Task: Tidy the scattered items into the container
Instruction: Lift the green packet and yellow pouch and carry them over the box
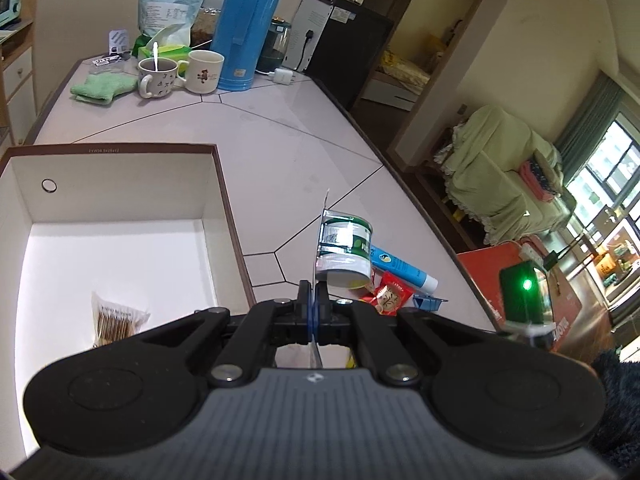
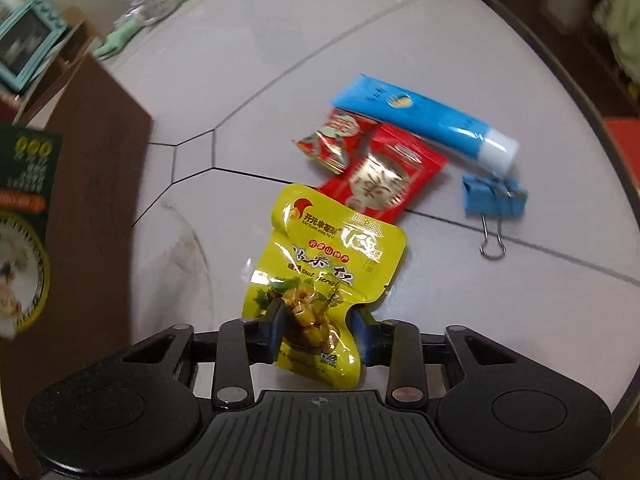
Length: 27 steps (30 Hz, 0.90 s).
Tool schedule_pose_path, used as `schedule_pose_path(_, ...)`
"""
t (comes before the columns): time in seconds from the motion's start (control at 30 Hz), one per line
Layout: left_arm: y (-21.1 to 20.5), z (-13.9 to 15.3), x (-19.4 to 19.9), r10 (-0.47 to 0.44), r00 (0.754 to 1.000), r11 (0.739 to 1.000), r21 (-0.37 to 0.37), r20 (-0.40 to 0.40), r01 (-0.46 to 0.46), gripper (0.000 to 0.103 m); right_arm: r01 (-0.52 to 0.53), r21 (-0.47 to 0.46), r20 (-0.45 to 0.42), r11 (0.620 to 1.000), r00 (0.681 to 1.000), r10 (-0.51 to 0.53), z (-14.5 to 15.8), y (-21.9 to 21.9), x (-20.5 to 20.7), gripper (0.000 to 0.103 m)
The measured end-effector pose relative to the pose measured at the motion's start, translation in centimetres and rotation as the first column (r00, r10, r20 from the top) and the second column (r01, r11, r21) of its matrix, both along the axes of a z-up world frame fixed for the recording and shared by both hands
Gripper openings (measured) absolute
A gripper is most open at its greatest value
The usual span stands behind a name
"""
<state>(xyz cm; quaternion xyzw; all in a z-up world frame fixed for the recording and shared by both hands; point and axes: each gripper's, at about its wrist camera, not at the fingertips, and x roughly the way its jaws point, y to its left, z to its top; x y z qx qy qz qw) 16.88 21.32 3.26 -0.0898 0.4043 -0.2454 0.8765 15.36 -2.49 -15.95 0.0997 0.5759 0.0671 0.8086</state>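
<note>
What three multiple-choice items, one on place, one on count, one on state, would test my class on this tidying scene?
1. Where does the blue binder clip lie?
A. Inside the box
B. On the table, next to the cap end of the blue tube
C. In the left gripper

2. How many red snack packets lie on the table?
A. One
B. Two
C. Four

3. What is the right gripper doing?
A. Hanging open
B. Shut on nothing
C. Shut on the yellow snack pouch

Answers:
1 B, the clip rests on the tabletop by the tube's white cap.
2 B, one red packet overlaps the other.
3 C, the fingers pinch the pouch's lower part from both sides.
</note>
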Motion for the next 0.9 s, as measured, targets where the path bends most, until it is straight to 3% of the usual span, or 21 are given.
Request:
schedule_pose_path(0.07,0.4,-0.2,0.3,-0.007,1.000,1.000,-0.006,-0.001,0.007,0.000,0.002,0.025,0.009,1.000,1.000,-0.003,0.4,-0.5,-0.7,0.019)
schedule_pose_path(0.27,0.9,-0.4,0.9,-0.028,1.000,0.999,-0.021,0.000,0.028,0.000,0.008,0.102,0.035,0.995,0.999,-0.012,1.6,-2.1,-2.8,0.009)
schedule_pose_path(0.6,1.3,0.2,0.0,-0.017,1.000,1.000,-0.014,0.017,0.018,0.000,0.017,0.221,0.107,0.975,0.993,-0.042,4.8,-4.5,-5.5,0.006)
schedule_pose_path(0.77,2.0,0.7,-0.6,0.012,0.999,1.000,-0.014,0.031,-0.011,0.000,0.011,0.295,0.173,0.956,0.983,-0.064,7.6,-4.7,-4.9,0.006)
schedule_pose_path(0.9,2.7,1.4,-1.2,0.042,0.998,0.999,-0.015,0.047,-0.041,0.000,-0.056,0.343,0.257,0.938,0.966,-0.036,11.1,-3.8,-4.6,0.007)
